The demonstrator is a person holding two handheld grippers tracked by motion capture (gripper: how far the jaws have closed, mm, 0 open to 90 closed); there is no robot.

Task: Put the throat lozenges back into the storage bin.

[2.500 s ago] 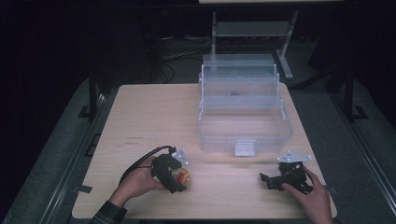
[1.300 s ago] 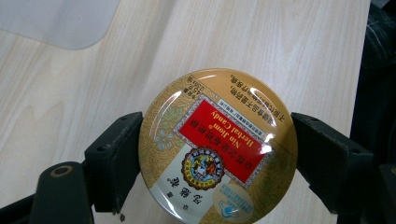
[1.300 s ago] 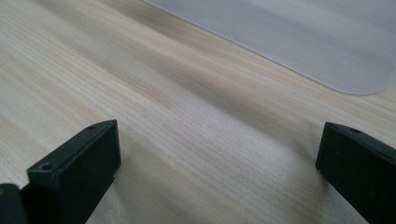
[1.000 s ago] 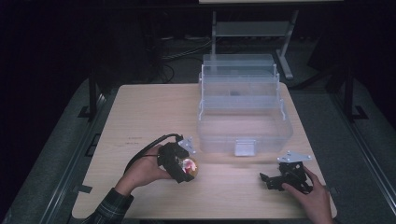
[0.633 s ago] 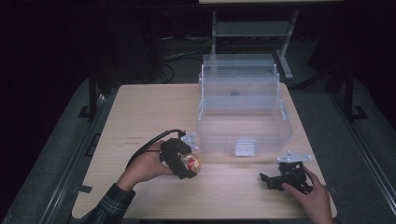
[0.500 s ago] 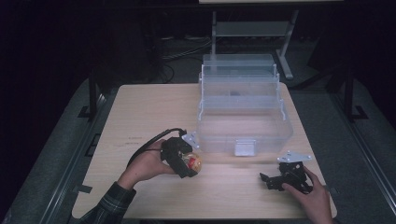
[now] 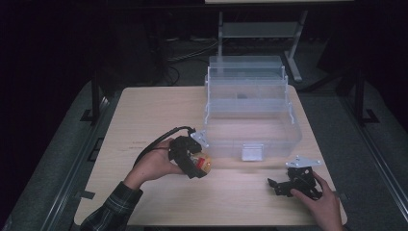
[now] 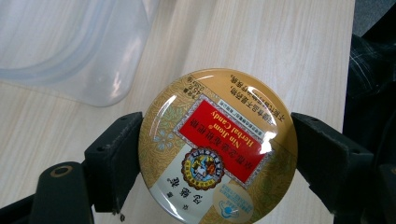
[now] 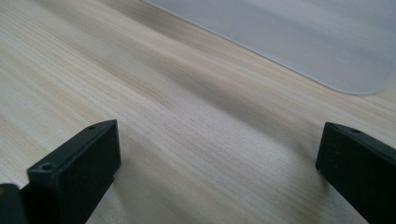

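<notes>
While left gripper clamps round candy tin, jaws press tin's rim on both sides, lid facing camera, red label reading "Nin Jiom Herbal Candy". Tin held above bench, clear of wood. Clear plastic box just beyond jaws, up-left in left gripper view. Right gripper low over bench near its front right edge, jaws wide apart, nothing between them, bare wood under gap; box corner beyond right jaw.
</notes>
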